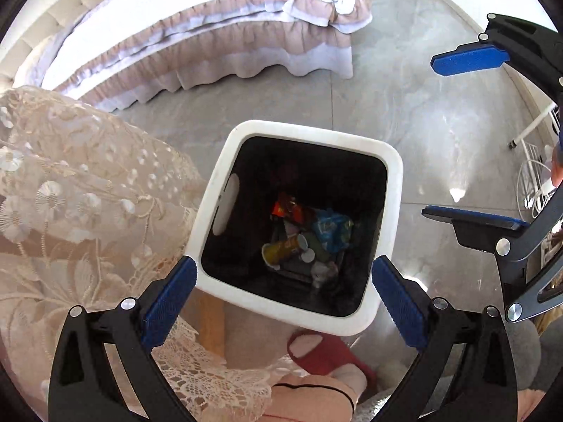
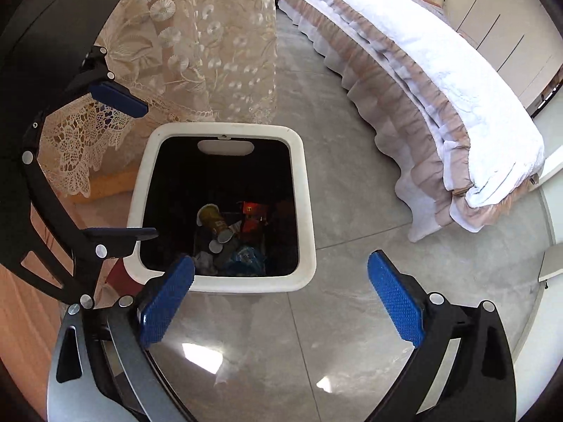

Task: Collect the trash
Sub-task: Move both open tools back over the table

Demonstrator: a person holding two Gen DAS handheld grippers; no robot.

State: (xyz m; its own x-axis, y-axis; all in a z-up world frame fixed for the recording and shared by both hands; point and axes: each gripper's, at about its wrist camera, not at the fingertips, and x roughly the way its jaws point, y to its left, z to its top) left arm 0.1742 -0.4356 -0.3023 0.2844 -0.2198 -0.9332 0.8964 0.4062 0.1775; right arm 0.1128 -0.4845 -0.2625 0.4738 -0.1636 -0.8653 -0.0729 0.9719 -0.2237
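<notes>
Lying at centre frame inside the white-rimmed, black-lined square bin [image 1: 394, 190] on glossy grey floor [image 1: 404, 105]: yellow cylindrical can [image 1: 285, 248], long axis left-right, amid crinkled wrappers [image 1: 330, 228]; left gripper [image 1: 283, 302] and right gripper [image 2: 281, 302] fingers apart, empty.

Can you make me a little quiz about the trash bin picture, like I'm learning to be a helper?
1. True or false: both grippers are holding a piece of trash.
2. What stands right beside the white trash bin: A) the lace tablecloth, B) a bicycle, C) a fish tank?
3. Fill in: the yellow cup lies on its ____ inside the bin.

Key
1. False. The left gripper and right gripper both have open, empty jaws.
2. A.
3. Side, near the orange wrapper and blue wrapper.
</notes>
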